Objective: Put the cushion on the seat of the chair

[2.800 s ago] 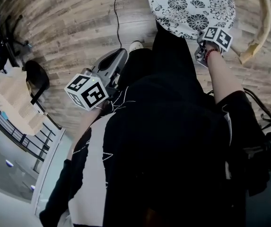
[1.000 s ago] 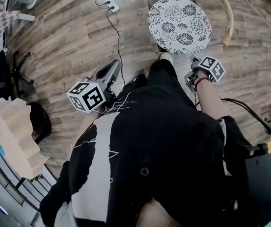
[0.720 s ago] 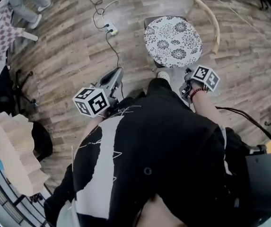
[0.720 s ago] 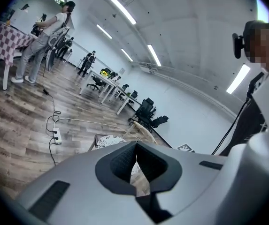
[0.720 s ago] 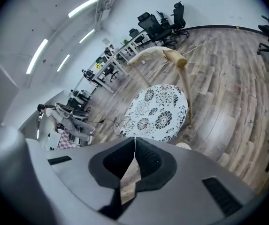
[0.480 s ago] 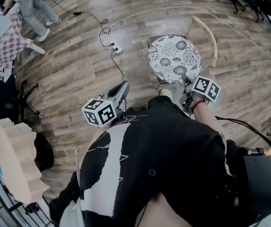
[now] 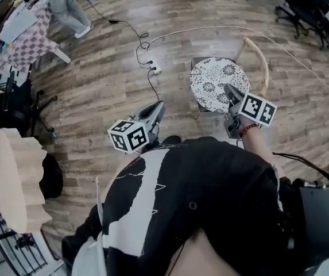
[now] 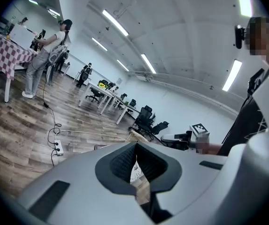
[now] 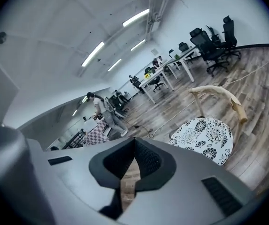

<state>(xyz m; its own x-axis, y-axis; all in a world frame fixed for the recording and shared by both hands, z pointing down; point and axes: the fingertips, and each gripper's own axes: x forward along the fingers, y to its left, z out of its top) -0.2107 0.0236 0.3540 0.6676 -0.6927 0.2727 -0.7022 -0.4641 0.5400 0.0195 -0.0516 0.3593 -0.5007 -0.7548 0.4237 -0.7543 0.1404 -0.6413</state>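
Head view: the floral cushion [image 7: 216,82] lies on the seat of the wooden chair [image 7: 260,57]. The right tool [image 7: 229,91] is held by its near right edge, the left tool [image 7: 156,109] well left.

Left gripper view: jaws pressed together, empty.

Right gripper view: jaws pressed together, empty; the cushion is apart, to the right.

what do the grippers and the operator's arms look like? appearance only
Both the left gripper and the right gripper have smooth grey shells, dark ribbed pads, and a white cube with black square markers. The person wears a black top with white print and a red band on the right wrist.
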